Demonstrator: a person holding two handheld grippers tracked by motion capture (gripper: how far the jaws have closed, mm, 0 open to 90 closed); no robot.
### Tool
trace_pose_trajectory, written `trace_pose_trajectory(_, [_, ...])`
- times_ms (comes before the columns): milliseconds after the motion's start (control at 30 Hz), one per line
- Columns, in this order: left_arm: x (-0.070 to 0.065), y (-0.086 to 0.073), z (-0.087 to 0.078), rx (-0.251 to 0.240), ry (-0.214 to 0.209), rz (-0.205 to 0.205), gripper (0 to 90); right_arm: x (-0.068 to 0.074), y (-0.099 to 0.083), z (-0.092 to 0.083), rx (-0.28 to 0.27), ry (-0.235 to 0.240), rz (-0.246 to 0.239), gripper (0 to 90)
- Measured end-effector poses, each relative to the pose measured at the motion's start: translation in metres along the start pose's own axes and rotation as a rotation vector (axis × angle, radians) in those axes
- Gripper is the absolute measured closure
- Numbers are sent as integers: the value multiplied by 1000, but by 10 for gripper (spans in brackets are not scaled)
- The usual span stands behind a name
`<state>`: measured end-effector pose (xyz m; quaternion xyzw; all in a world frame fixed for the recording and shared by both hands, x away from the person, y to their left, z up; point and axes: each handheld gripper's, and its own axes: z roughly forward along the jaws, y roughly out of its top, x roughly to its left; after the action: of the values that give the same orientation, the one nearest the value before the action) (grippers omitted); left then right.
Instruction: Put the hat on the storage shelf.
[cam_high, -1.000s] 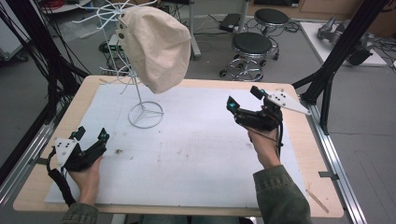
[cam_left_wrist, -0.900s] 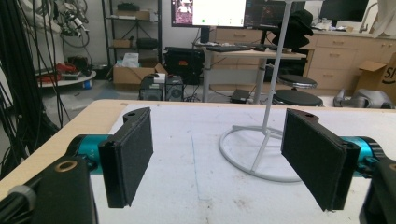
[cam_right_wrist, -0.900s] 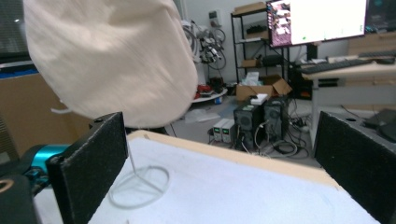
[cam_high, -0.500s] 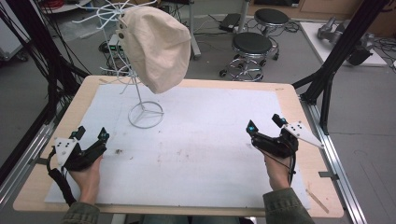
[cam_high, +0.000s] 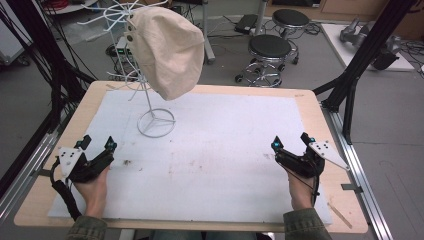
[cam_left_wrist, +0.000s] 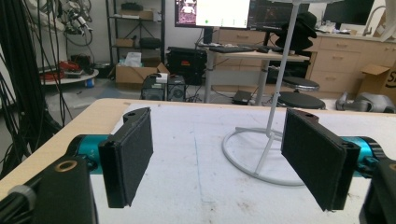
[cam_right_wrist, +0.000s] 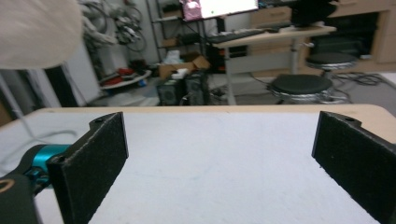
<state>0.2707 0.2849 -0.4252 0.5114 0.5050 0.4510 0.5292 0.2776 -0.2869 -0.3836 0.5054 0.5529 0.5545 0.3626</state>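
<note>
A beige cloth hat (cam_high: 167, 55) hangs on a white wire stand (cam_high: 155, 122) at the back left of the white mat (cam_high: 220, 150). My left gripper (cam_high: 97, 145) rests low at the mat's front left, open, nothing between its pads; in the left gripper view (cam_left_wrist: 219, 158) the stand's ring base (cam_left_wrist: 261, 154) lies just ahead to the right. My right gripper (cam_high: 291, 142) sits at the front right, open and empty. The right gripper view (cam_right_wrist: 219, 158) faces bare mat, with the hat's edge (cam_right_wrist: 37, 30) at the top left.
The mat covers a wooden table (cam_high: 310, 107) with metal rails along both sides. Two black stools (cam_high: 270, 50) stand on the floor beyond the far edge. Black frame posts (cam_high: 360, 60) rise at the back right and left.
My right gripper has come down and toward the front right edge, from raised over the back right of the mat. The left gripper and the hat have stayed put.
</note>
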Motion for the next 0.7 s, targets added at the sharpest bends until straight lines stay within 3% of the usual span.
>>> trace_pose_trajectory(233, [1,-1,0,0,9,-1,252,-3,-14,-4,5,-109,-13,25])
trace_pose_trajectory(700, [4,-2,0,8,13,2,252,-2,-28,-7,24,-133,-57,25])
